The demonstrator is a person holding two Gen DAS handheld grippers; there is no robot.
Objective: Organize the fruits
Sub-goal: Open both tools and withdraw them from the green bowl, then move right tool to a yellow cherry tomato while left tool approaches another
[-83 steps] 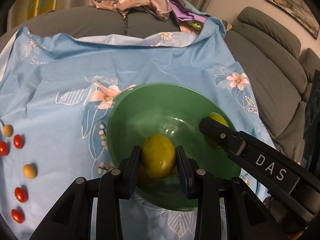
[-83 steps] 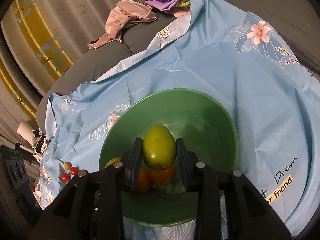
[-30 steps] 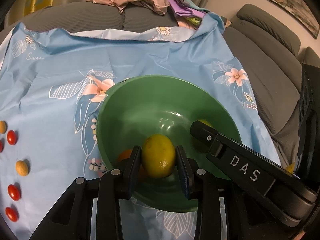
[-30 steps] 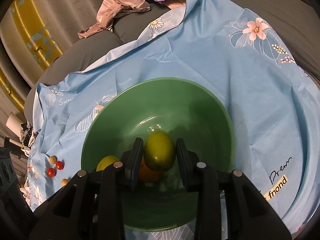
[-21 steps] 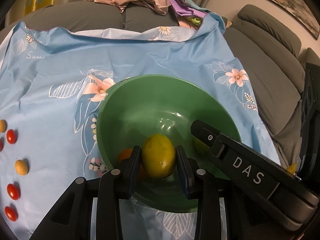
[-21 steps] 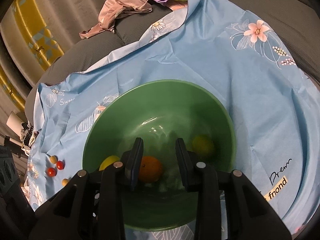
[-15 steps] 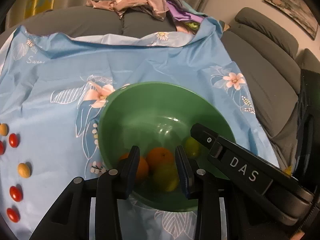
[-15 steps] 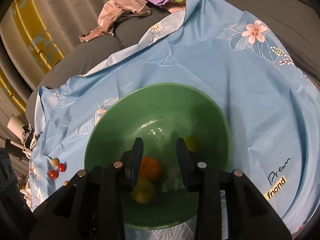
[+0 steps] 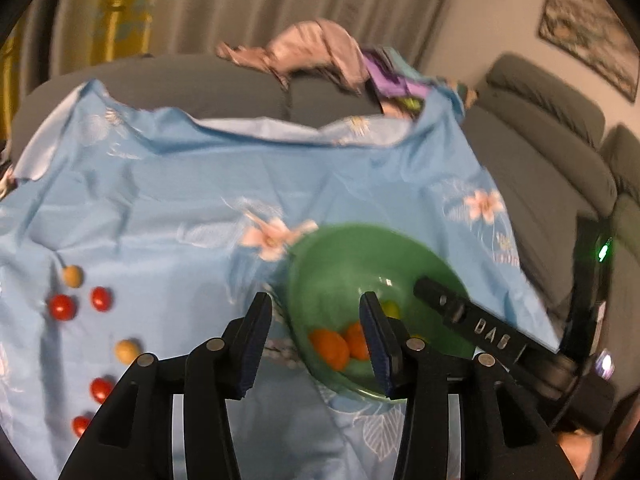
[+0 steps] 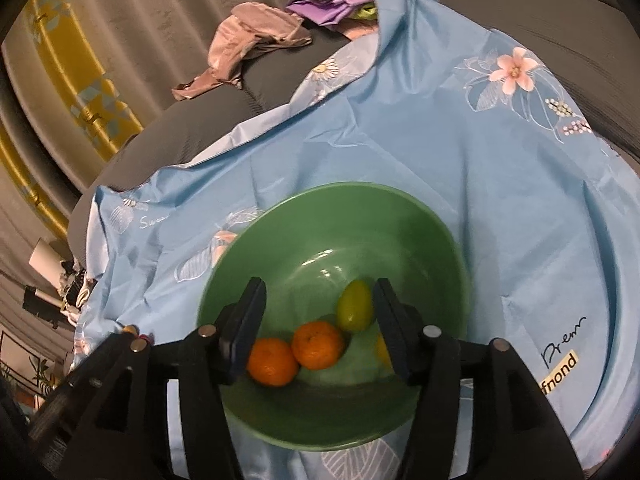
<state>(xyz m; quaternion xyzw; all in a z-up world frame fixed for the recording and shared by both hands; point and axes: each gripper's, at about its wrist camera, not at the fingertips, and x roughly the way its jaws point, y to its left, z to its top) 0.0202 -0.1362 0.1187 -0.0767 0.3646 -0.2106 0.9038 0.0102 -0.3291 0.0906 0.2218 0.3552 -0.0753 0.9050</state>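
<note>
Landmark: green bowl (image 10: 332, 216) on the blue floral cloth (image 10: 440, 128); every place below is given from it.
Far left of bowl: cherry tomatoes (image 9: 61, 306), red, in a loose column on the cloth, with small yellow-tan fruits (image 9: 72, 275) among them; all well apart from the bowl.
Left gripper (image 9: 316, 344): mine, released; jaws have just been opening, nothing between them. It hangs over the bowl's left rim.
Inside bowl: two mandarins (image 10: 317, 345) touching each other at the bottom; a green lemon (image 10: 354, 311) just beside them on the right; a yellow fruit (image 10: 382, 350) half hidden behind my right finger.
Right gripper (image 10: 318, 328): mine, released; jaws have just been opening, pads clear of all fruit, poised above the bowl's contents.
Handling, tomatoes: I judge them light, thin-skinned, smooth and prone to roll. Take each across its middle with a gentle squeeze; a hard pinch would likely split it.
Handling, citrus: firmer rind, tolerates a steady grip across the widest part.
Task status: judged partly done; small fruit remains outside the bowl.
</note>
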